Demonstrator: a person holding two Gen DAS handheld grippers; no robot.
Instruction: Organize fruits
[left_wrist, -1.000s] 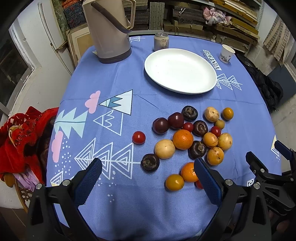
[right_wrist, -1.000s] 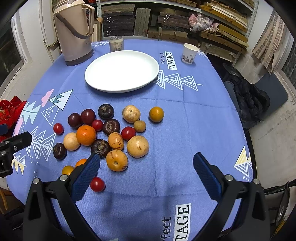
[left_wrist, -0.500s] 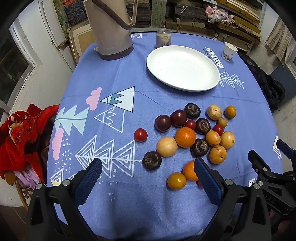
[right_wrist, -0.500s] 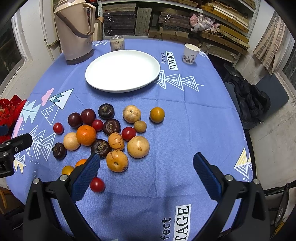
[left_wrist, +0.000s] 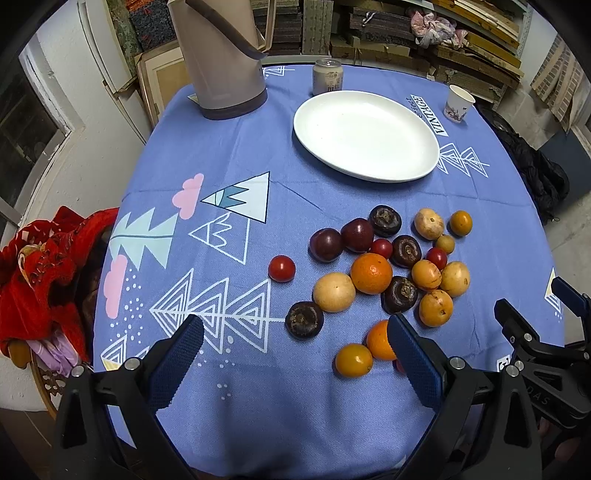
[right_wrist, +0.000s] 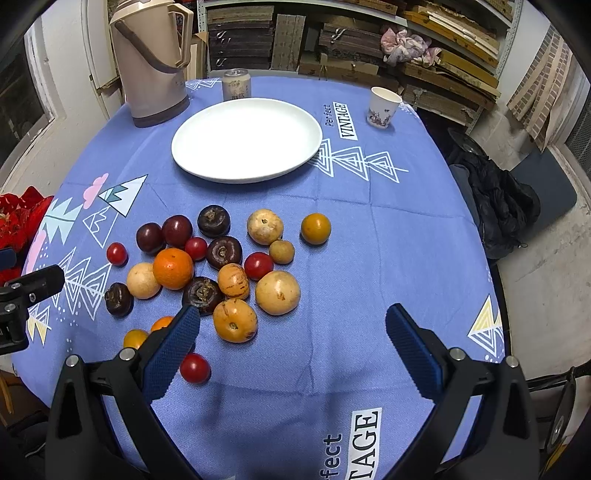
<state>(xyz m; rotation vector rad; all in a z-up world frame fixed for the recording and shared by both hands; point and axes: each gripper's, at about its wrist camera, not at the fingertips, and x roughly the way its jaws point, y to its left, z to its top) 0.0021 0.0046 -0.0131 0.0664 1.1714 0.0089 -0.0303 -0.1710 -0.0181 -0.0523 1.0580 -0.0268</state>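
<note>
Several loose fruits lie in a cluster on the blue tablecloth: an orange (left_wrist: 371, 273) (right_wrist: 173, 268), dark plums (left_wrist: 325, 244), brown mangosteens (right_wrist: 213, 220), pale round fruits (right_wrist: 277, 292), small red tomatoes (left_wrist: 281, 268) (right_wrist: 194, 367). A white empty plate (left_wrist: 365, 136) (right_wrist: 246, 139) sits beyond them. My left gripper (left_wrist: 293, 354) is open and empty, above the near edge, just short of the cluster. My right gripper (right_wrist: 293, 343) is open and empty, to the right of the nearest fruits.
A beige thermos jug (left_wrist: 221, 55) (right_wrist: 151, 59), a drink can (left_wrist: 328, 76) (right_wrist: 236, 84) and a paper cup (left_wrist: 458, 103) (right_wrist: 382, 107) stand at the table's far side. A chair with red cloth (left_wrist: 40, 280) is left of the table; a dark bag (right_wrist: 502, 206) lies on the right.
Both grippers have moved slightly forward toward the fruit and plate. Nothing on the table has moved; both stay open.
</note>
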